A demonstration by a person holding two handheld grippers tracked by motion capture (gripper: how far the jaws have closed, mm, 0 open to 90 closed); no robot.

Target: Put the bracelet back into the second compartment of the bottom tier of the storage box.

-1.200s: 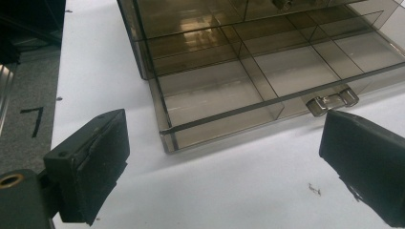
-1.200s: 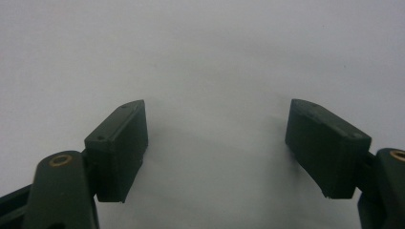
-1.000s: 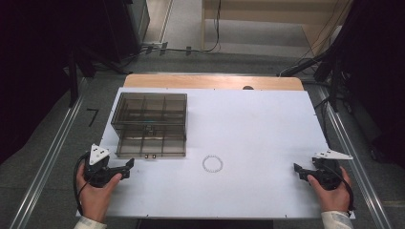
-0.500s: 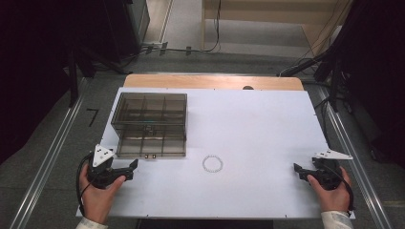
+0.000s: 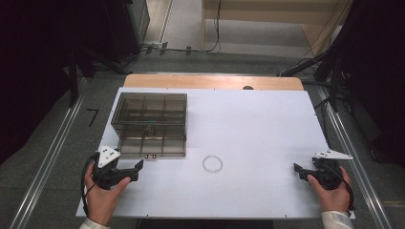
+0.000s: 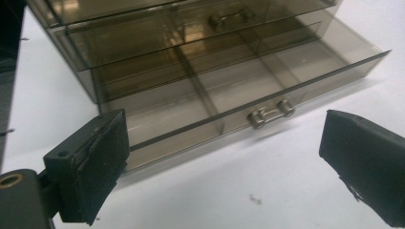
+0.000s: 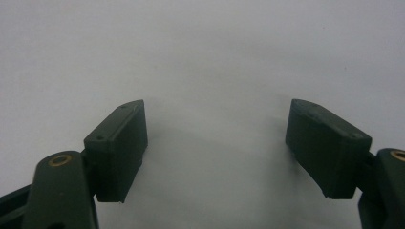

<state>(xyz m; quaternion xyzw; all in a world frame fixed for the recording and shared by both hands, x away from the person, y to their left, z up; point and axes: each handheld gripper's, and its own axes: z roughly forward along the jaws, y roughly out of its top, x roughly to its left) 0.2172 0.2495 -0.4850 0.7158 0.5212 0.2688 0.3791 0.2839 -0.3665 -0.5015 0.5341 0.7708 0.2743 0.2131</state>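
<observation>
On the white table [image 5: 258, 124], an empty smoky drawer box [image 5: 150, 125]; both grippers' fingers [image 6: 90, 167] apart.

Left tongs [image 5: 137, 168] and right tongs [image 5: 298, 170], one per hand, jaws wide apart, both empty.

A lab or test room set up for recording. A white tabletop [image 5: 248, 119] on a wooden board sits on grey carpet between metal floor rails [image 5: 47, 162]. Beyond the tongs, cables [image 5: 186, 47] trail over the floor past dark equipment stands [image 5: 76, 67] and pale wooden furniture [image 5: 267, 14]. Black curtains [image 5: 377, 71] close both sides.
</observation>
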